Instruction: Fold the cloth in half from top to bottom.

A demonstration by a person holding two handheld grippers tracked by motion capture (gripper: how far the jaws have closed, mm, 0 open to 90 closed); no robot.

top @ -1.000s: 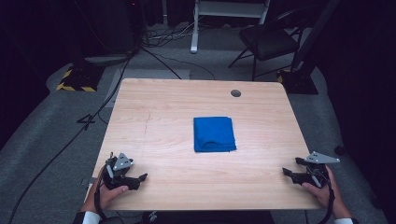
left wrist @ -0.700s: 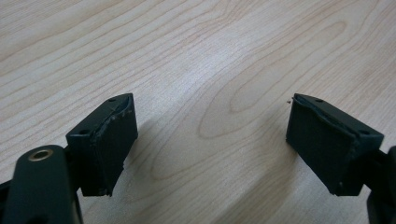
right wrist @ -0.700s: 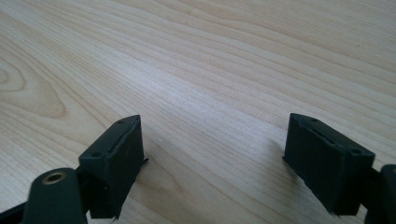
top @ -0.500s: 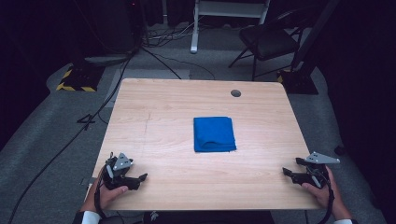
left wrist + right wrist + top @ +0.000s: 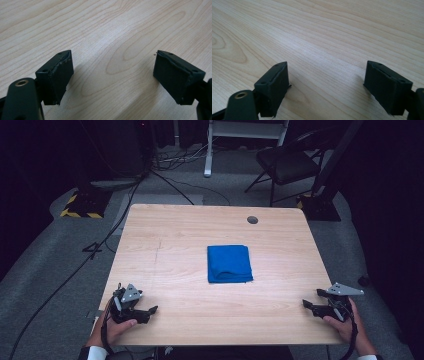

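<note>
Dark studio floor with cables and a chair [image 5: 285,162] surrounds the pale wooden tabletop [image 5: 170,245] in the high view. On it, a folded blue cloth [image 5: 229,263] lies slightly right of centre, well apart from both tongs. Left tongs [image 5: 150,311] rest at the near left corner, right tongs [image 5: 309,306] at the near right.

Left gripper view: left tongs [image 5: 112,75] spread wide over bare wood.

Right gripper view: right tongs [image 5: 325,85] likewise spread, nothing between them.
</note>
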